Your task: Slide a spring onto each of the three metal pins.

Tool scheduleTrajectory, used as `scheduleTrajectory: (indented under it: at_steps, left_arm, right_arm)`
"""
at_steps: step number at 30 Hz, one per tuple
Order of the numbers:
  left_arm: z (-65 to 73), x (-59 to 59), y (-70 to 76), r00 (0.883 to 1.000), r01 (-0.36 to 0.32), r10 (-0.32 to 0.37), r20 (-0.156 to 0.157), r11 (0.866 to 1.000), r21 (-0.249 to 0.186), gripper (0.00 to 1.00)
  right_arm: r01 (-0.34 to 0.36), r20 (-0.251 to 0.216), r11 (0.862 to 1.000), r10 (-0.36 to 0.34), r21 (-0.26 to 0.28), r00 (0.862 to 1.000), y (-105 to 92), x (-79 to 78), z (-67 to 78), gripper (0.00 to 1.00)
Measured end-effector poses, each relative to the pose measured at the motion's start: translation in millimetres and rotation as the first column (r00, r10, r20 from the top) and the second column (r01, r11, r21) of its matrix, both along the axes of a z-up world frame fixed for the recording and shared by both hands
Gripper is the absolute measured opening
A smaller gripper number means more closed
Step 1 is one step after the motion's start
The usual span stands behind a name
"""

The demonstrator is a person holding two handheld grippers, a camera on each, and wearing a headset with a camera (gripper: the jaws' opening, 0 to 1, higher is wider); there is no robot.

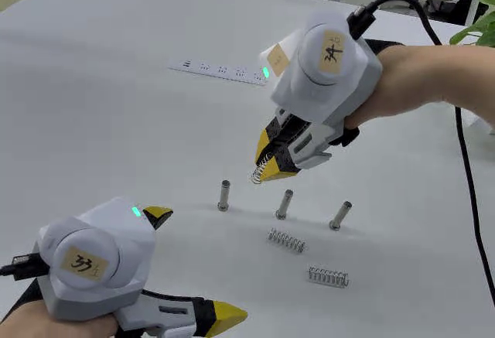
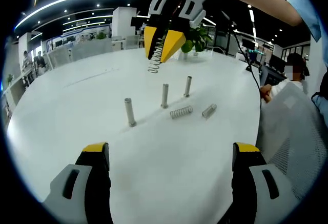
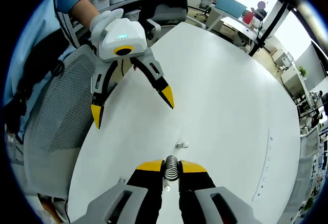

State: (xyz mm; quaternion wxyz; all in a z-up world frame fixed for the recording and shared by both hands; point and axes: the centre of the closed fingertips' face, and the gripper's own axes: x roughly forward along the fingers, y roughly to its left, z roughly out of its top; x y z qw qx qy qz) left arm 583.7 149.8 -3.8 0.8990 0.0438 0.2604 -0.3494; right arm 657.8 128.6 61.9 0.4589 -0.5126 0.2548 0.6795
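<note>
Clamped in right hand-held gripper point(image 1: 274, 156) at 1 o'clock: spring point(image 1: 259, 169), hanging above three upright pins point(image 1: 285, 204) on tabletop point(image 1: 116, 121). Toward 5 o'clock, two springs point(image 1: 286, 240) lying flat. At 7 o'clock, left hand-held gripper point(image 1: 193, 264), jaws spread.

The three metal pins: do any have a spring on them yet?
None yet. All three pins stand bare; two springs lie on the table, and the right gripper holds the third spring above.
</note>
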Motion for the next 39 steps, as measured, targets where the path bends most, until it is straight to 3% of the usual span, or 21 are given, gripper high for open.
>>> scheduleTrajectory:
  at_steps: [14, 26, 39]
  left_arm:
    - [2.8, -0.2, 5.6, 1.000, -0.028, 0.028, 0.003, 0.999, -0.018, 0.99]
    - [-2.5, -1.9, 8.3, 0.999, -0.042, 0.042, -0.009, 0.999, -0.026, 0.99]
    - [-9.7, -5.8, 5.5, 0.999, -0.044, 0.043, -0.025, 0.998, -0.037, 0.98]
  right_arm:
    - [-0.094, 0.001, 0.991, 0.094, -0.100, 0.996, 26.7, 12.6, -18.4, 0.08]
    - [-0.114, -0.009, 0.985, 0.113, -0.129, 0.994, 32.4, 15.3, -33.7, 0.08]
    - [-0.121, -0.009, 0.983, 0.121, -0.139, 0.993, 33.5, 12.9, -39.7, 0.08]
